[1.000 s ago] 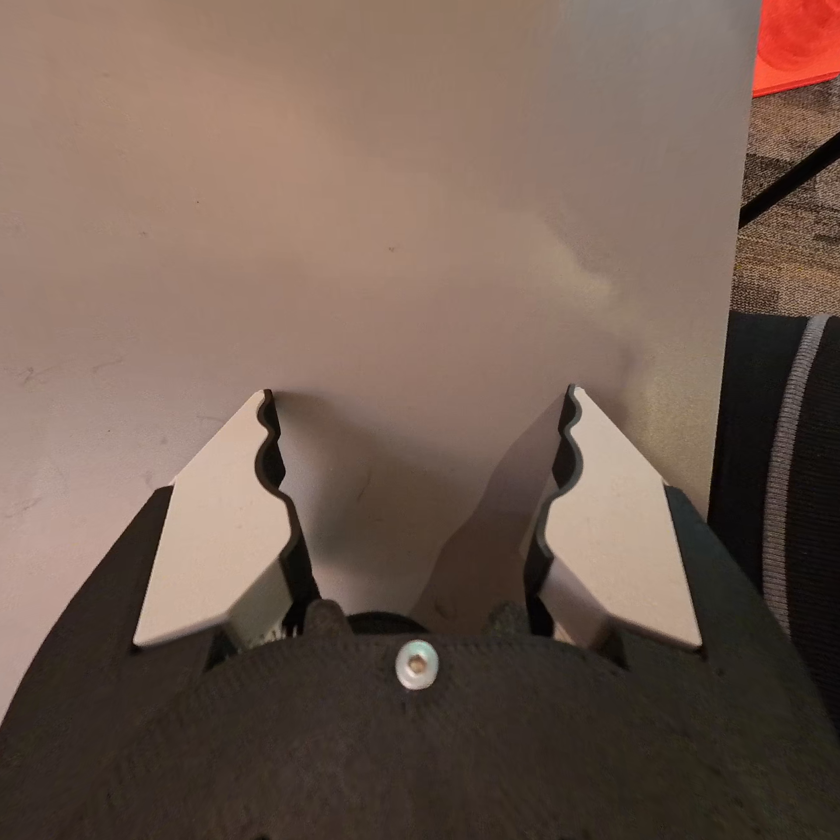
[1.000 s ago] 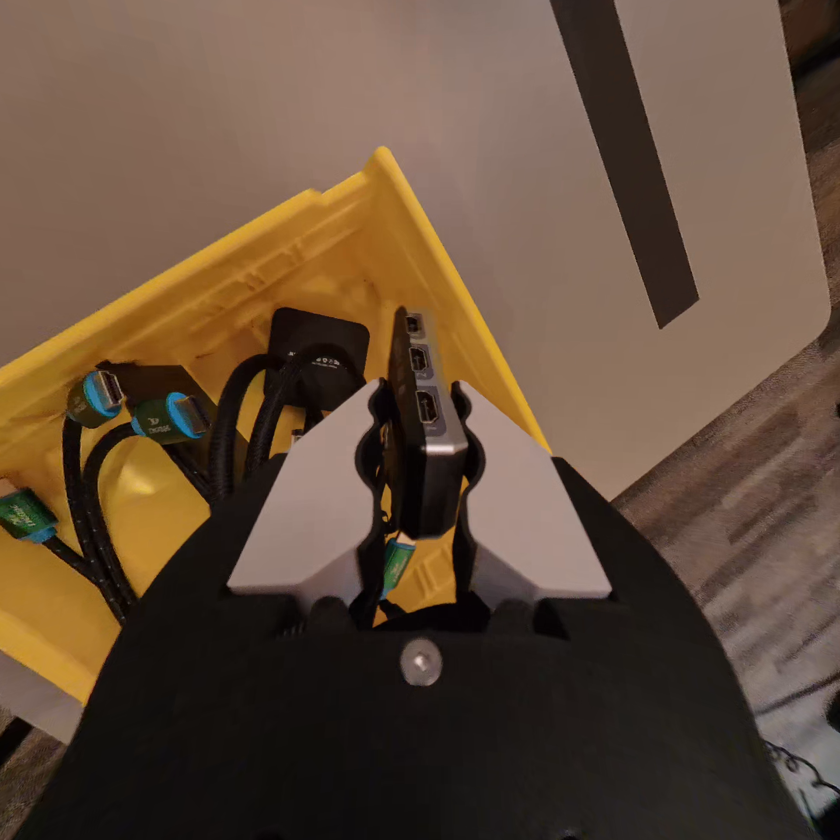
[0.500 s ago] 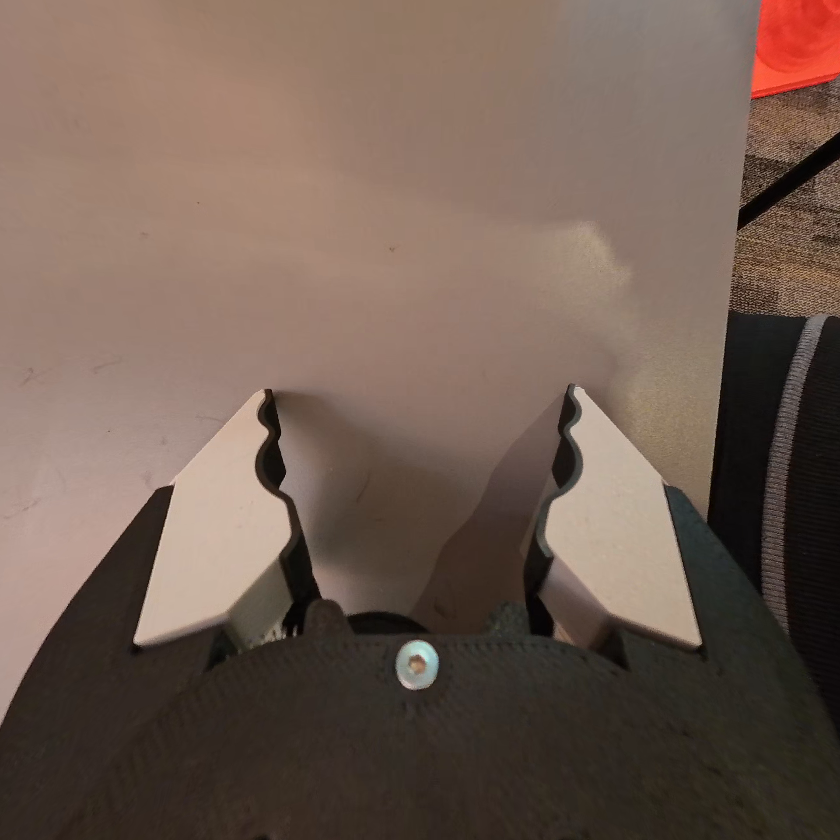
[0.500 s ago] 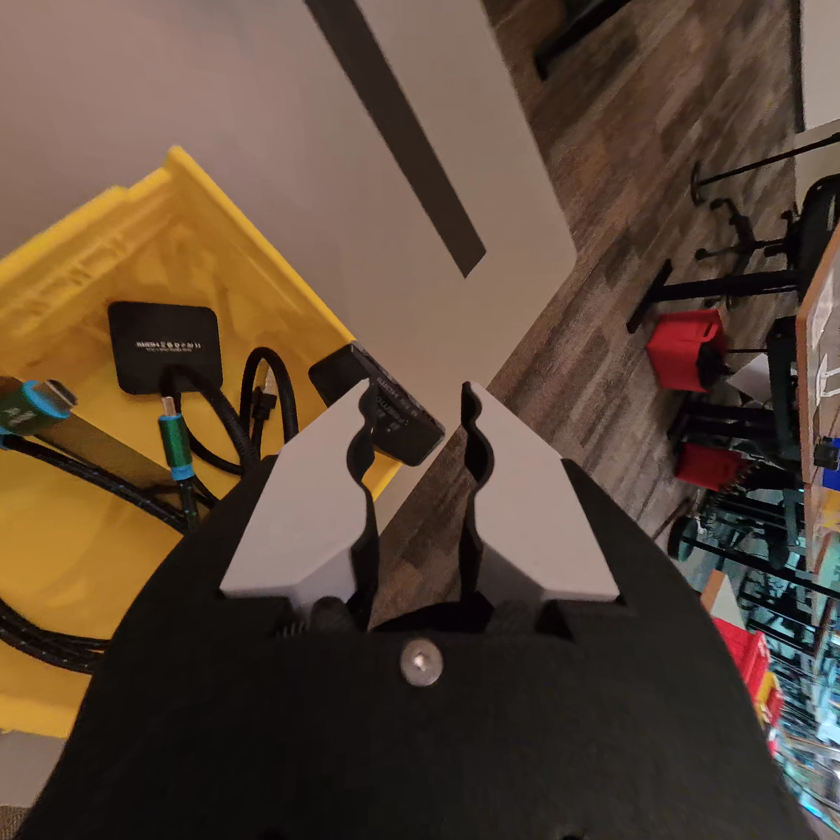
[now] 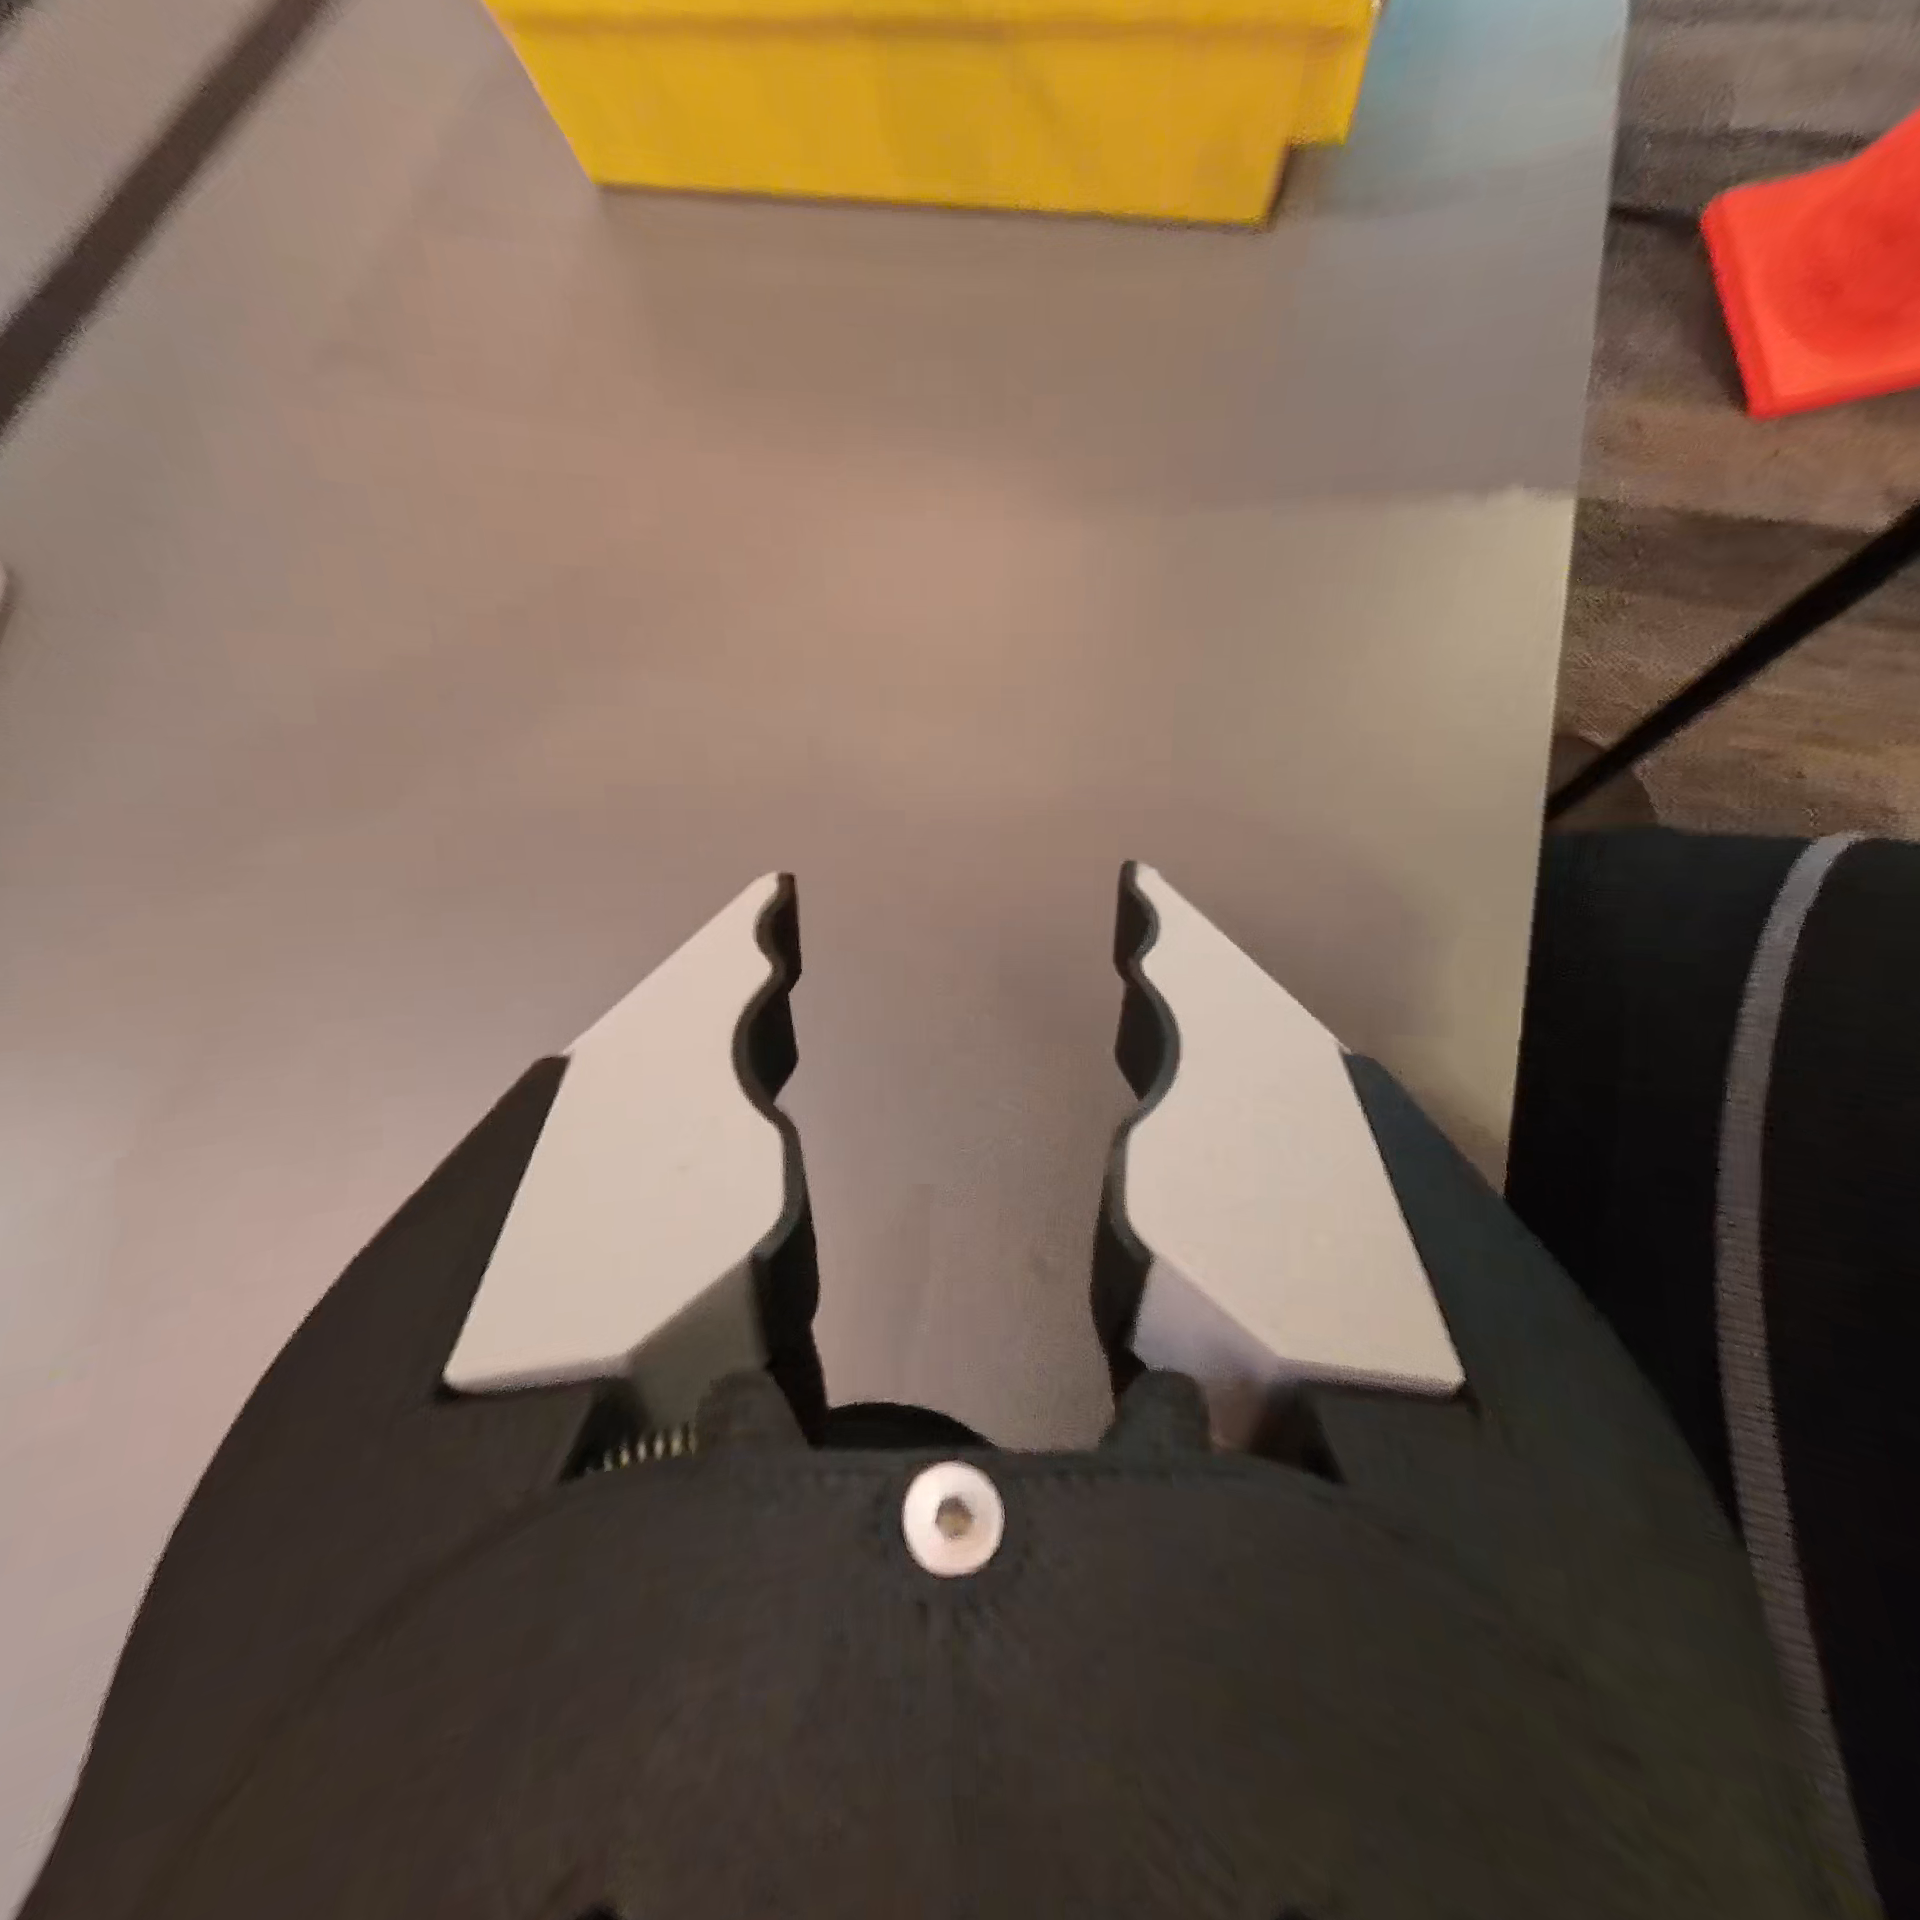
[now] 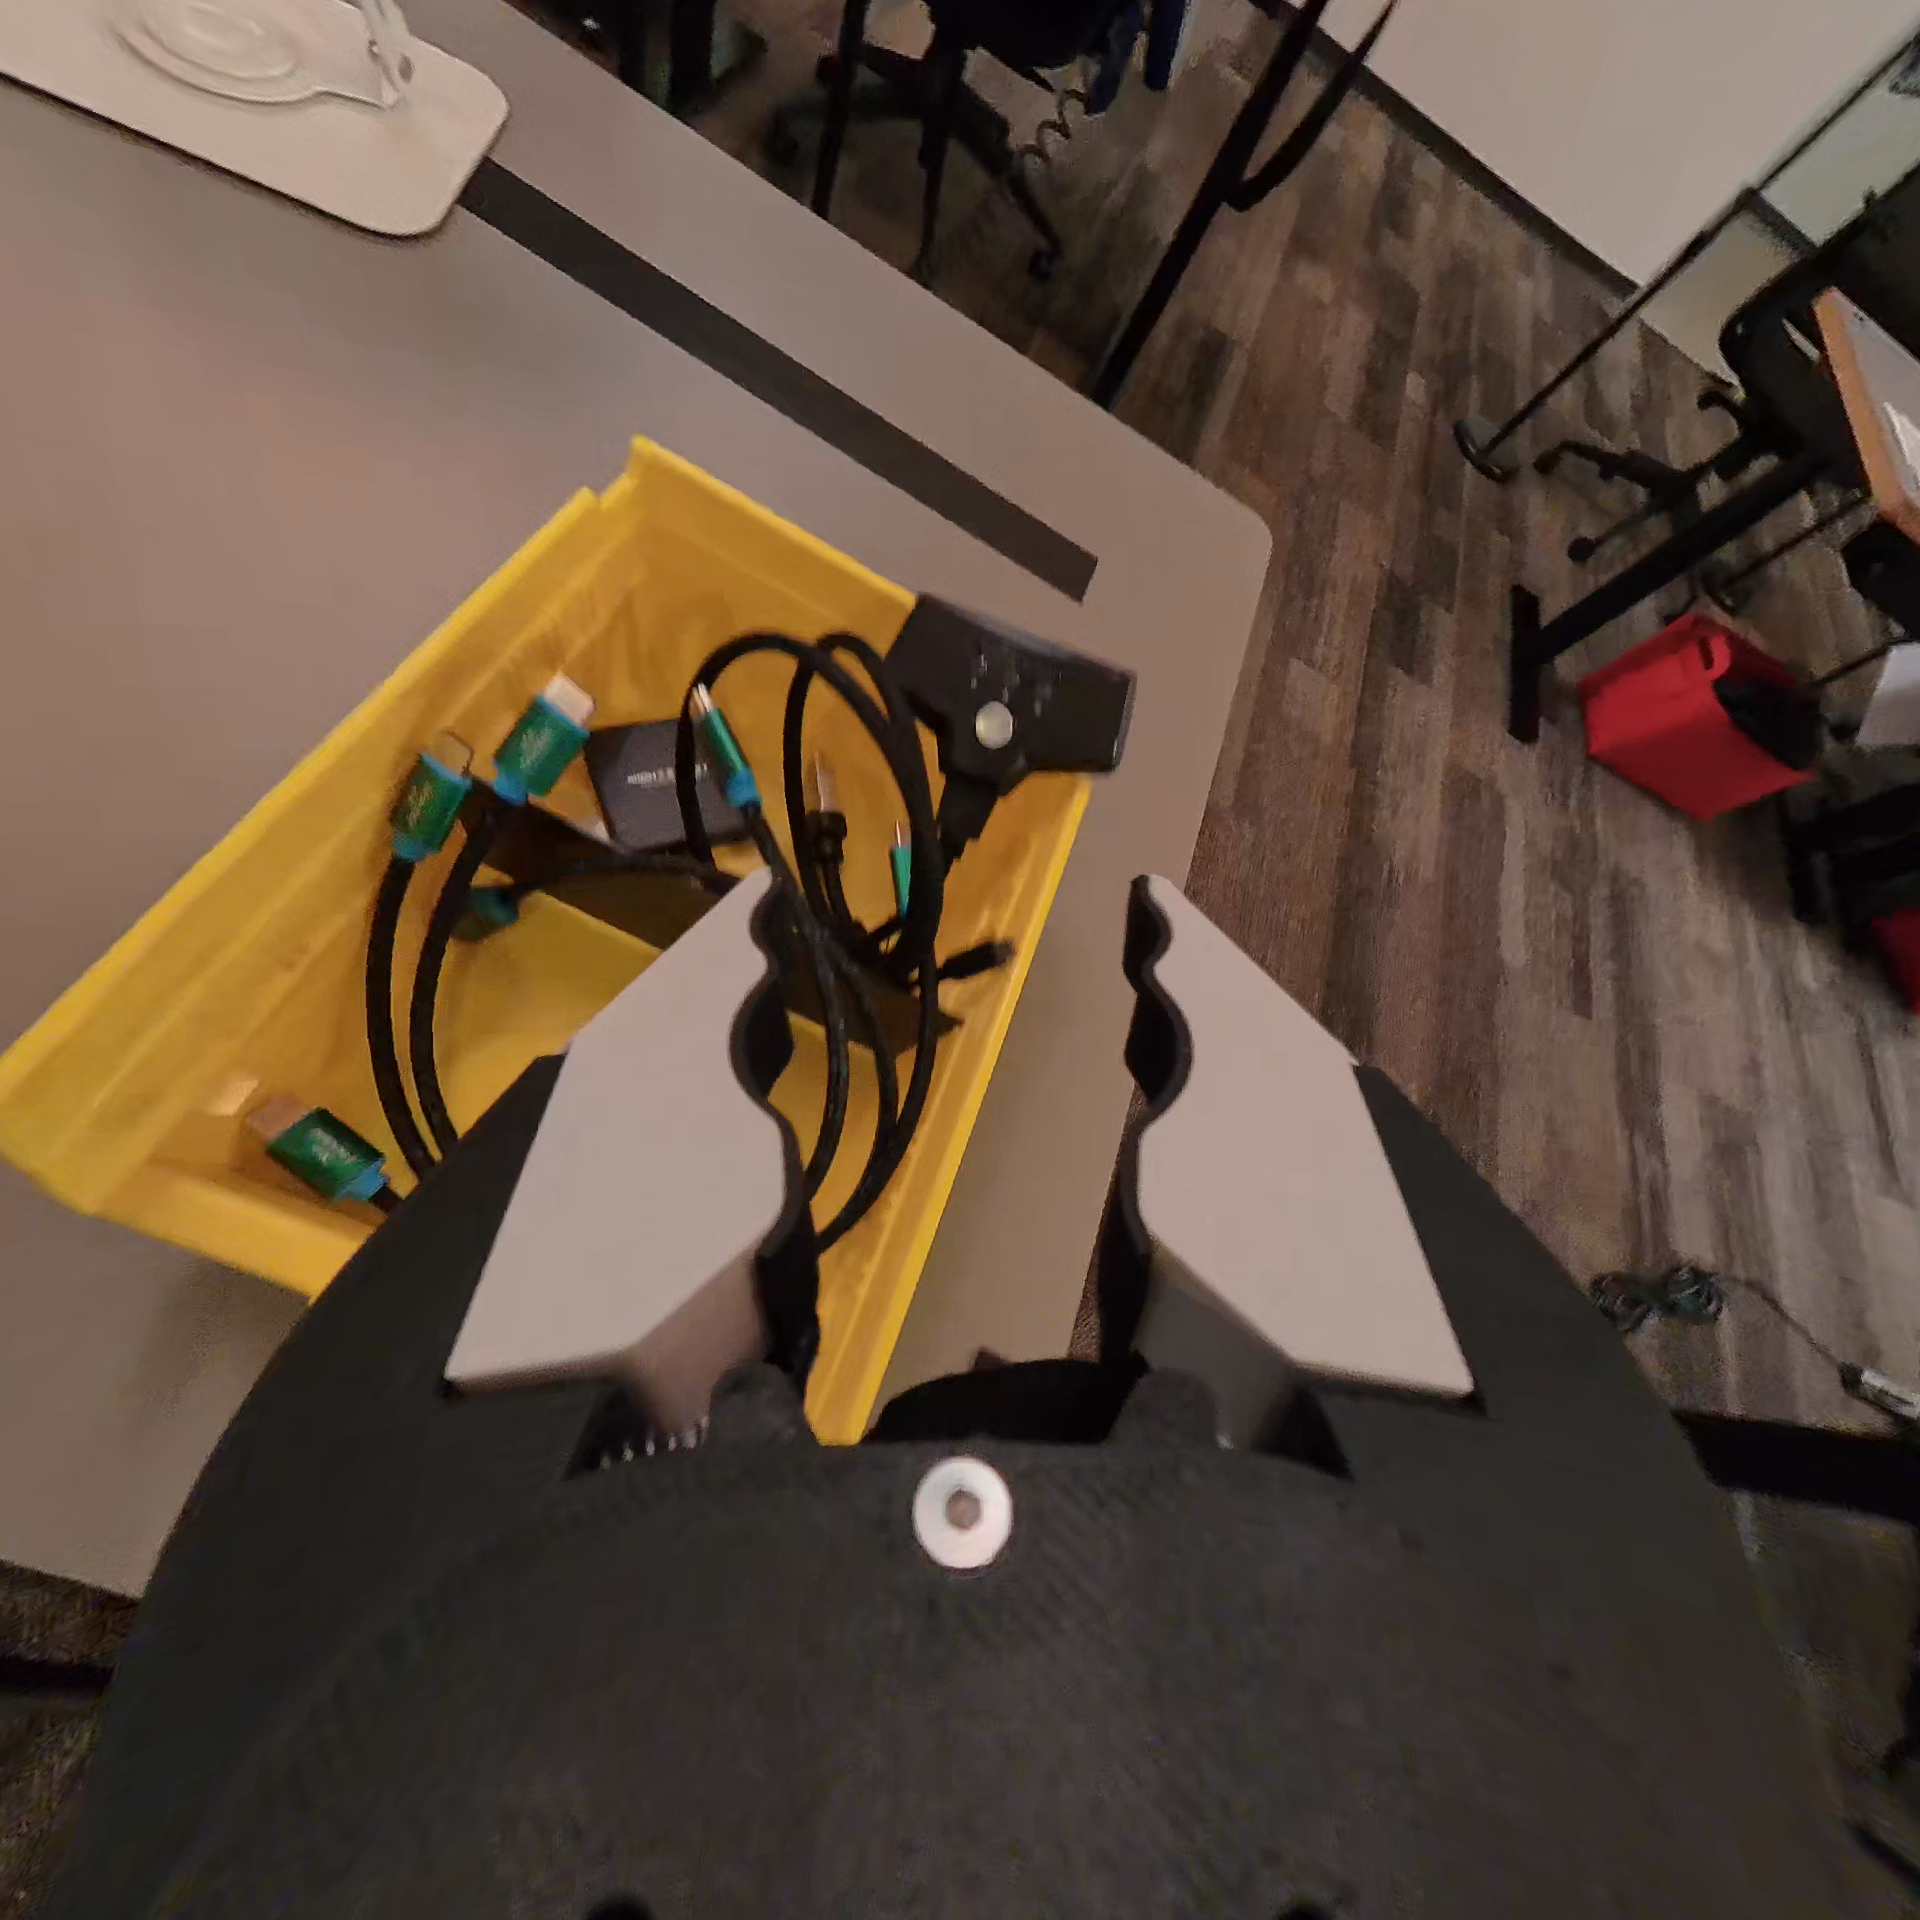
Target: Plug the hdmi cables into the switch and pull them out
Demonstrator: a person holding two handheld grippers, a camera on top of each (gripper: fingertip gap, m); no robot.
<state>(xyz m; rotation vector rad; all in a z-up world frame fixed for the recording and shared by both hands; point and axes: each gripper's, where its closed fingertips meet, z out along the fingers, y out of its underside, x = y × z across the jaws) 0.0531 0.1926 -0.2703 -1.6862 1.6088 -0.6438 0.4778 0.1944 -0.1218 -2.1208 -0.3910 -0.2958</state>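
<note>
Your right gripper point(image 6: 951, 883) stood wide and empty above the yellow bin point(image 6: 312, 914); the black switch point(image 6: 1013, 691) perched on its far rim, green-ended HDMI cables point(image 6: 535, 743) loose inside; your left gripper point(image 5: 956, 883) gaped over bare table point(image 5: 727, 520); I'd judge nothing plugged yet, so next called for regrasping the switch.

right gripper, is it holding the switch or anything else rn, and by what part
Nothing is held. The right gripper is open and empty; the switch sits on the yellow bin's rim. The left gripper is empty too.
</note>
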